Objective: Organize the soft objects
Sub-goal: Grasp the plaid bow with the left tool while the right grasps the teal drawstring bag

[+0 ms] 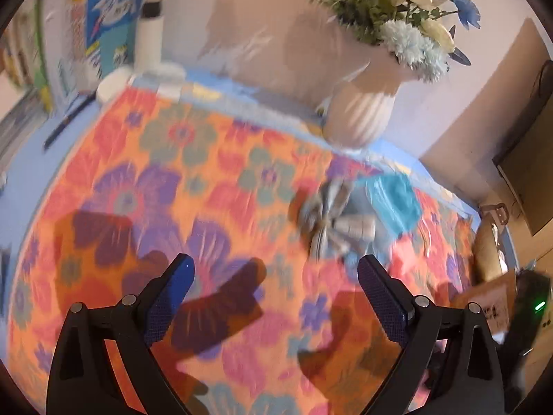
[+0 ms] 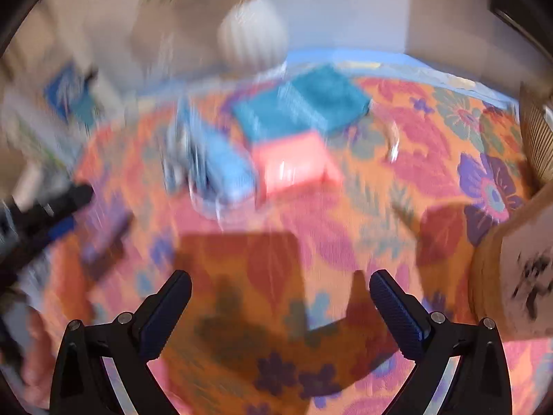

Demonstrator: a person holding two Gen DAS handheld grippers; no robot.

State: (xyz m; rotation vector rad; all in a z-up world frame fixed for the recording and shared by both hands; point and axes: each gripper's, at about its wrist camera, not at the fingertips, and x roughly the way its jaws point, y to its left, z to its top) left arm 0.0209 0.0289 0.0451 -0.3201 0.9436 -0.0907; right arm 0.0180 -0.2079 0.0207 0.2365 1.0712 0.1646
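The soft things lie in a loose cluster toward the far edge of the flowered tablecloth [image 2: 397, 180]: a folded teal cloth [image 2: 311, 103] nearest that edge, a pink folded piece [image 2: 293, 166] just in front of it and touching it, a light blue piece [image 2: 224, 169] beside the pink one, and a grey striped bundle [image 1: 328, 221] tied at its middle, lying next to the teal cloth in the left wrist view. Both views are smeared, so finer folds cannot be made out. The left gripper [image 1: 276, 276] stands wide with nothing between its fingers, and the right gripper [image 2: 280, 290] is likewise wide and empty, both hanging over bare tablecloth nearer the front edge, apart from the cluster. This looks like a pause between placements: one item seems set down, and the next move calls for picking a piece and closing on a fold. A white ribbed vase [image 1: 363, 117] of flowers stands at the far edge behind the bundle. A blue poster [image 1: 110, 20] on the wall and dark print on a cardboard box [image 2: 518, 276] at the right edge are too blurred to read.
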